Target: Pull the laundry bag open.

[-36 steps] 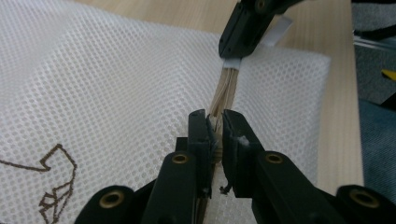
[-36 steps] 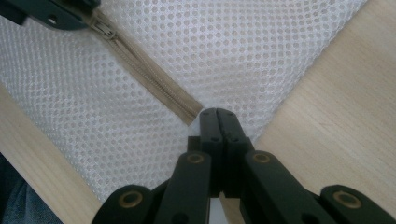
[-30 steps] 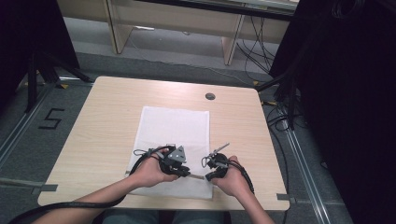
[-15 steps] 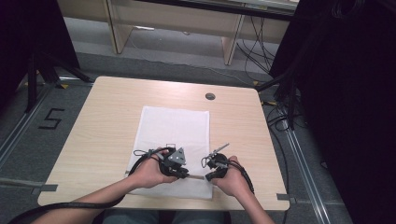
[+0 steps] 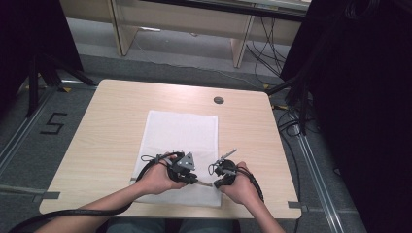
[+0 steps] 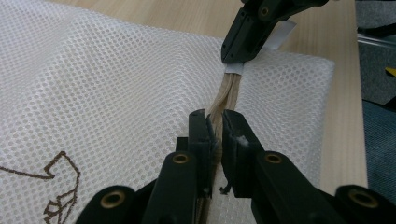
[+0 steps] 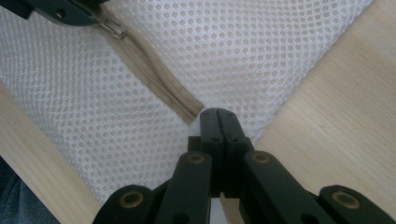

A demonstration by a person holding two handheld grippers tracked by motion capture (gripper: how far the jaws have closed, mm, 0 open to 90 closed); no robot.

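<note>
On the near part of the wooden table (image 5: 111,131) lies a white mesh bag (image 5: 182,133), flat, with its long sides running away from the person. Both hands sit at the bag's near end, and nothing has moved since a moment ago: the hands, the bag and the grippers are all in the same spots.

From the left gripper view, the left gripper (image 6: 215,128) has its 2 black jaws pressed on the tan zipper (image 6: 229,91), with the zipper strip pinched between them. From the right gripper view, the right gripper (image 7: 218,116) has its jaws tight together, clamped on the bag's cloth right at the end of the zipper (image 7: 159,84), near a corner of the bag. The 2 grippers are close to each other, with a short bit of zipper running between them.

From the high view, the left gripper (image 5: 187,170) and the right gripper (image 5: 221,175) are just inside the near edge of the bag. The near table edge is close behind the hands. Bare wood spreads wide to the left and right of the bag and past its far end. A small round dark hole (image 5: 218,100) sits near the far edge, well apart from the bag.
</note>
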